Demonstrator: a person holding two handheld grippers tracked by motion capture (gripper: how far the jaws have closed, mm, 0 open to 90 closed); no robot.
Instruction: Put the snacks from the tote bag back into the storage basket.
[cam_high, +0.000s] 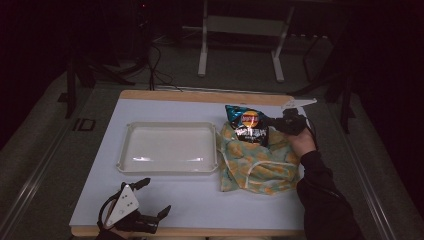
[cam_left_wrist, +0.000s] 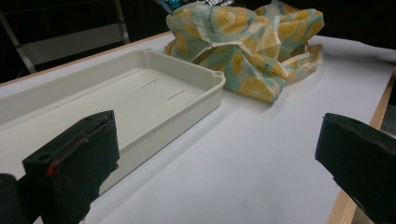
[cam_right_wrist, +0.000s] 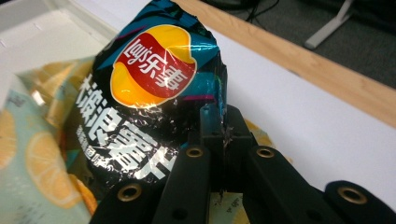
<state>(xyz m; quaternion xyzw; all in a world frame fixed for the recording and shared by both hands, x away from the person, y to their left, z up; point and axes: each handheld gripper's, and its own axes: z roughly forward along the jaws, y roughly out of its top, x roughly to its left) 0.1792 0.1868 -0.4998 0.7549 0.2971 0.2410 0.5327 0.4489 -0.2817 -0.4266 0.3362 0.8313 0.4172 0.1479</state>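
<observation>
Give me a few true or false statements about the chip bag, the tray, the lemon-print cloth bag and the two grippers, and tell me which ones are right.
1. The right gripper is clamped on an edge of the chip bag. True.
2. The chip bag lies inside the tray. False: it is beside the tray, over the cloth bag.
3. The left gripper has its jaws spread apart with nothing between them. True.
4. The tray holds a folded towel. False: nothing lies in it.
5. The cloth bag lies beside the tray on the white tabletop. True.
6. The left gripper is pressing on the cloth bag. False: it sits near the table's front edge, away from the bag.
</observation>
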